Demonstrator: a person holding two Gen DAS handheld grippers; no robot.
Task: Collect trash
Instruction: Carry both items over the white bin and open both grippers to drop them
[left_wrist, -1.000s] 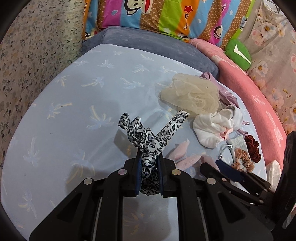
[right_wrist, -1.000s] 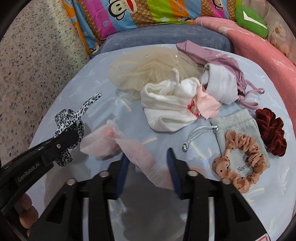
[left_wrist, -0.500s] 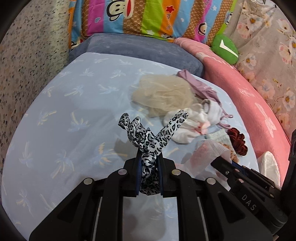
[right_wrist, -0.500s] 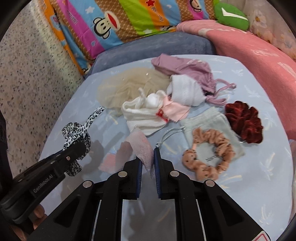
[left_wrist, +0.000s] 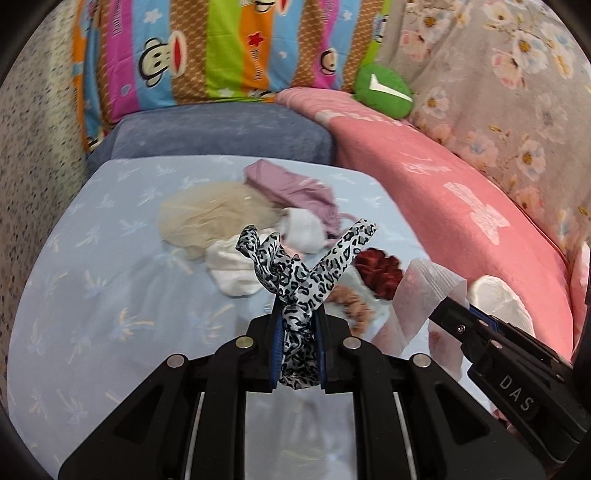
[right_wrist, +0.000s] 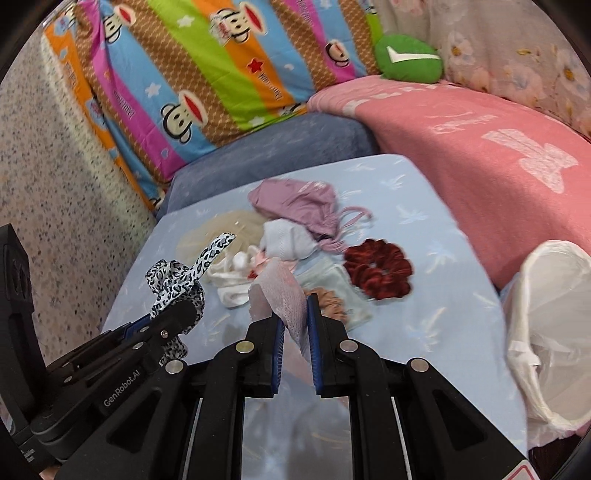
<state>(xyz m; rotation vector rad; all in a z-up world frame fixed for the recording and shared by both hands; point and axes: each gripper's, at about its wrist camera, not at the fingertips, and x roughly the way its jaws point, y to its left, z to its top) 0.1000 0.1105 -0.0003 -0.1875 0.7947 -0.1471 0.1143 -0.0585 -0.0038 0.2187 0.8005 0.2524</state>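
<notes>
Ahead of both tongs we see the pale blue sheet (right_wrist: 424, 236) printed with faint palm shapes, and above it hang the two pieces we carry. To the right of the right tongs stands the white bag (right_wrist: 554, 332), its mouth open and its thin plastic crumpled; it sits at the sheet's right edge, below the pink blanket (right_wrist: 498, 155).

On the sheet beyond our fingertips lies a heap of soft things: a cream mesh piece (left_wrist: 210, 218), a mauve cloth (right_wrist: 295, 203) with thin straps, and white fabric (left_wrist: 232, 273) bunched just before it. Nearer the right tongs rests the dark red scrunchie (right_wrist: 378, 271), ruffled and velvety, just beside a tan scrunchie (right_wrist: 332, 302) that is half hidden by our fingers; whether the two touch we cannot tell.

The left gripper (left_wrist: 298, 347) is clamped on the leopard-print ribbon (left_wrist: 295, 280), a glossy white band with black spots; it is bunched between the blue pads, and one loop and one flat tail stick up beyond the tips in a V. The right gripper (right_wrist: 295, 332) is clamped on the pink tissue (right_wrist: 284, 295), a thin dimpled sheet, pale and partly see-through, which curls up and to the left of the tips. Both pieces are lifted clear of the sheet, the ribbon to the left of the tissue.
</notes>
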